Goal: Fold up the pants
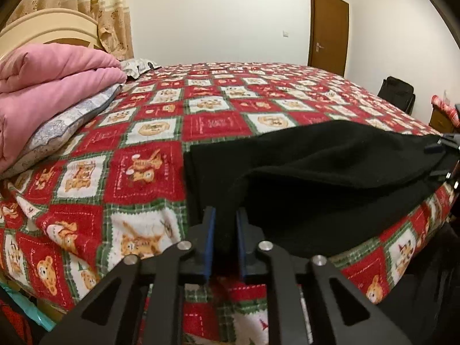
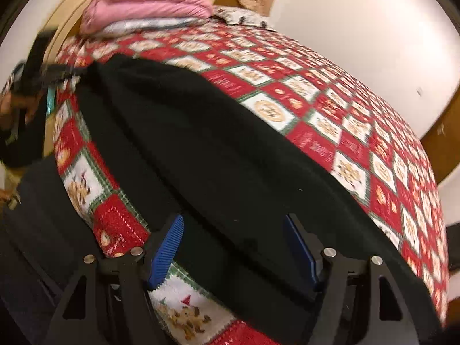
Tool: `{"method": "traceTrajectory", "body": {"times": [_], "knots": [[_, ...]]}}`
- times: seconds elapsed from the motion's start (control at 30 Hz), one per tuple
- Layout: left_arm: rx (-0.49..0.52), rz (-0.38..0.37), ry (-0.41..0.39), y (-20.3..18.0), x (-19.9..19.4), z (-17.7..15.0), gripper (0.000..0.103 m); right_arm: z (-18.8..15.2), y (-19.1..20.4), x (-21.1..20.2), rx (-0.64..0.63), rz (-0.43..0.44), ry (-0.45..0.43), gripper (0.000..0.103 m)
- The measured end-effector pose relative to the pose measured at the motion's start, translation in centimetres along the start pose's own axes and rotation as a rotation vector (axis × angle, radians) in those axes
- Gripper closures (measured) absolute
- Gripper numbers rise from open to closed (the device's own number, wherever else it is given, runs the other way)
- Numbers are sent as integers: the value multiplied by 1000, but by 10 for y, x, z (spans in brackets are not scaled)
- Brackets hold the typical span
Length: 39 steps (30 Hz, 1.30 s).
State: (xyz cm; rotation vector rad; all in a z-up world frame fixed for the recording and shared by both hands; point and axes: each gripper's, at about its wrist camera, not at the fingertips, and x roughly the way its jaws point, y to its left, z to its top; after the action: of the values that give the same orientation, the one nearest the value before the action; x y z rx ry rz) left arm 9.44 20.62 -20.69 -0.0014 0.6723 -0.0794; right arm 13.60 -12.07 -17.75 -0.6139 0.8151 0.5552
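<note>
Bedspread (image 1: 149, 155) bears black pants (image 1: 330, 172), nothing contained.

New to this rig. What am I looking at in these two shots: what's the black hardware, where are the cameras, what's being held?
No robot arm: a person holds a two-finger gripper in each hand, with a fisheye camera on each looking along its fingers. The left view shows the left gripper, jaws closed on the black pants. The right view shows the right gripper, jaws wide apart with the pants running between them, not pinched. The pants lie along the near edge of the bed, which has a red patchwork cover. A pink quilt sits by the headboard.
</note>
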Motion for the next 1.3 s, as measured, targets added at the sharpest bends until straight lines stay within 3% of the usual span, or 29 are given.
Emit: {"method": "traceTrajectory", "body": {"times": [0.13, 0.17, 0.2, 0.27, 0.37, 0.4, 0.7, 0.83, 1.0, 1.2, 1.3], "knots": [[9, 4, 11, 0, 3, 0, 90, 6, 17, 15, -76, -10, 11, 31], [-1, 4, 10, 1, 3, 1, 90, 7, 20, 19, -89, -20, 12, 35], [-6, 2, 7, 2, 4, 2, 90, 9, 25, 26, -114, -35, 21, 46], [9, 6, 2, 1, 6, 4, 92, 14, 27, 35, -125, -39, 34, 59], [46, 13, -8, 0, 6, 6, 92, 20, 23, 38, -91, 4, 41, 80], [50, 10, -13, 0, 5, 7, 93, 23, 22, 37, -90, 0, 37, 98], [55, -46, -76, 9, -14, -1, 93, 22, 27, -1, -101, 59, 27, 100], [31, -75, -74, 14, -16, -15, 93, 8, 36, 3, -105, 82, 56, 100], [48, -56, -54, 15, -6, -28, 92, 1, 44, 23, -107, 88, 90, 100], [71, -25, -47, 18, -8, -31, 82, 3, 43, 30, -89, 91, 98, 99], [78, 13, -32, 25, -9, -34, 62, 2, 39, 31, -52, 106, 91, 99]]}}
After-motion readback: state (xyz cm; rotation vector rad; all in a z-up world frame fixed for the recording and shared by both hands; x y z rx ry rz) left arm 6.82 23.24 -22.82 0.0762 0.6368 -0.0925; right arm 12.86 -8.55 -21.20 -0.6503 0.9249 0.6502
